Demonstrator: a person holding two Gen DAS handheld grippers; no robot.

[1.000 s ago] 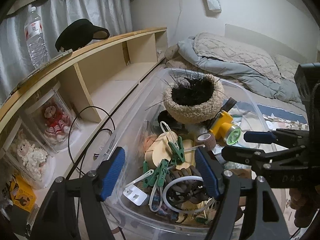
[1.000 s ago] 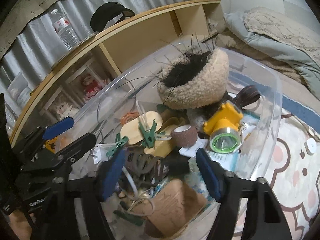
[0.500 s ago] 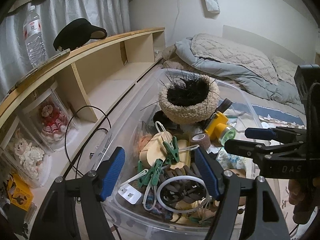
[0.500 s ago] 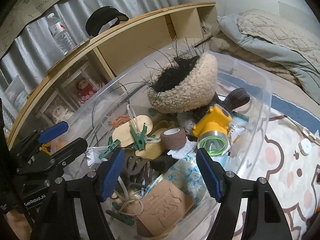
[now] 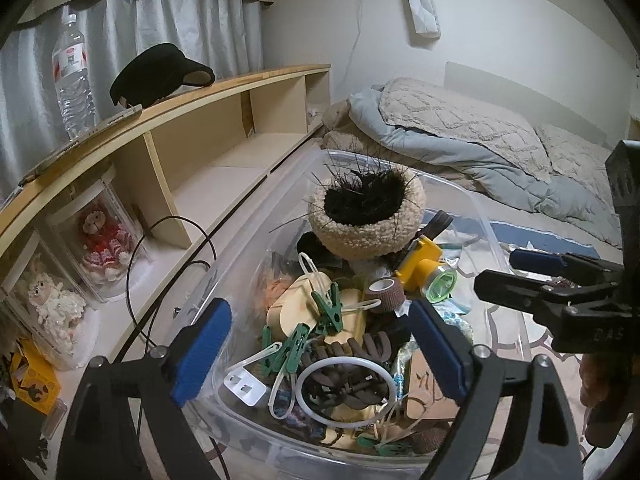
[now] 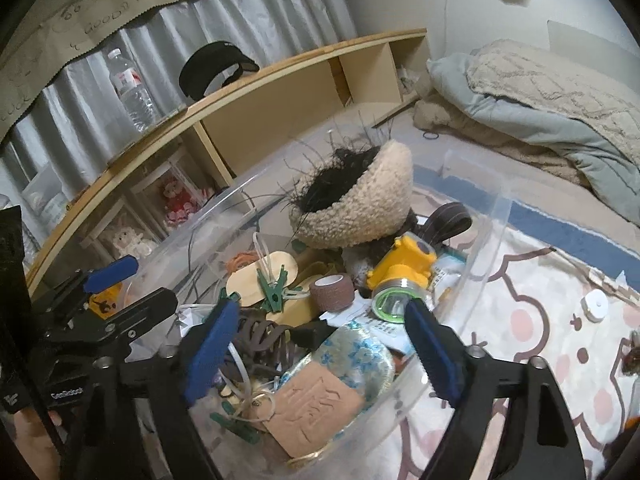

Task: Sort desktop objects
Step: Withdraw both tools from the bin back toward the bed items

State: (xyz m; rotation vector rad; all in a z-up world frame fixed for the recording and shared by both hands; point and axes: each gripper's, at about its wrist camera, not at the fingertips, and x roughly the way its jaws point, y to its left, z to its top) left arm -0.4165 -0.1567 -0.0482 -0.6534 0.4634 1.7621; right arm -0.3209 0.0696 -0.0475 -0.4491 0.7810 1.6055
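A clear plastic bin (image 5: 484, 216) (image 6: 496, 216) holds a heap of small things. At its far end lies a fuzzy beige hat (image 5: 366, 216) (image 6: 360, 204) with black bristles. Around it are a yellow headlamp (image 5: 424, 268) (image 6: 400, 276), a brown tape roll (image 5: 386, 290) (image 6: 332, 288), green clothespins (image 5: 330, 308) (image 6: 274, 284) and a brown hair claw (image 5: 360, 356) (image 6: 260, 340). My left gripper (image 5: 320, 344) (image 6: 112, 292) hovers over the bin's near left; its jaws are opening and pressing on nothing. My right gripper (image 6: 322, 344) (image 5: 540, 276) hovers over the near right, jaws also opening and holding nothing.
A wooden shelf (image 5: 192, 96) runs along the left with a water bottle (image 5: 72, 76), a black visor (image 5: 156, 76) and cased dolls (image 5: 100, 236) below. A black cable (image 5: 136, 264) loops beside the bin. A bed with blankets (image 5: 480, 136) is behind, a patterned rug (image 6: 560, 320) to the right.
The jaws of both grippers stand wider apart than before. The right gripper has lifted a little away from the bin. The left hand has hardly moved.
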